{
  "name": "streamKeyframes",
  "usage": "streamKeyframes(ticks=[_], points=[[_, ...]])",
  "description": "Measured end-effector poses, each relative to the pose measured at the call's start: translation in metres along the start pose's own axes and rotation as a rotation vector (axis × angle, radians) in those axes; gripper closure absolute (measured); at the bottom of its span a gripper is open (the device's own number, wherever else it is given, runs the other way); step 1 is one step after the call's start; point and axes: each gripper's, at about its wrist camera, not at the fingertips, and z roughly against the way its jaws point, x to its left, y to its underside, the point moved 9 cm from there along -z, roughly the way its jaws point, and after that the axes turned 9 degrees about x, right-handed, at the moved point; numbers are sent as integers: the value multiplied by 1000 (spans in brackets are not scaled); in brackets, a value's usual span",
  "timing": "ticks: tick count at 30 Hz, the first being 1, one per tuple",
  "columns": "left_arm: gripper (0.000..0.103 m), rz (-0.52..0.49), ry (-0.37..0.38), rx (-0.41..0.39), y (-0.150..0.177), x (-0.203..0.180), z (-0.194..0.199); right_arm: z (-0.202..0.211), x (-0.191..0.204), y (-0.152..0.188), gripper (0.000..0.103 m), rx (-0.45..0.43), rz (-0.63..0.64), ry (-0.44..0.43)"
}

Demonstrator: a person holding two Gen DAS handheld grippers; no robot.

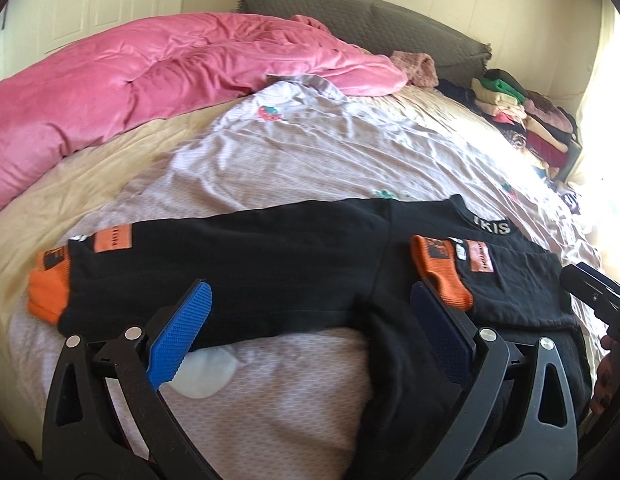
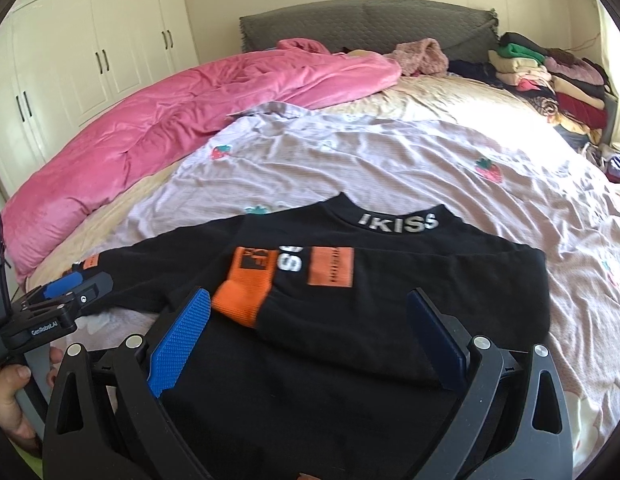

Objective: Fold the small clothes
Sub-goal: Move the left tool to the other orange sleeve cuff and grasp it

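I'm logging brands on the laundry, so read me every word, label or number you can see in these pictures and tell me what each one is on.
"IKISS": grey letters on the collar of the black top.
"SS": white letters, turned sideways, on the folded-in sleeve.
"GenRobot.AI": small white print on the left gripper.
Orange patch on the sleeve: dark print, too blurred to read.
Orange patch on the spread-out sleeve: too blurred to read.

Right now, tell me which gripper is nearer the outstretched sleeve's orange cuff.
Left. The left gripper hangs open by the outstretched sleeve, whose orange cuff lies just beyond. The right gripper is open over the shirt's body.
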Motion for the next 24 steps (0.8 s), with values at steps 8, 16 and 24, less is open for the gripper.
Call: streamKeyframes(ticks=[8,16,24], points=[[10,98,-12,-4,-2,44,5,-13,38,-5,6,16,57,-32],[10,240,-67,7,2,106,6,-23,69,-10,6,25,107,-55],[10,380,-113,15,11,164,9,-32,90,-10,6,41,139,-78]])
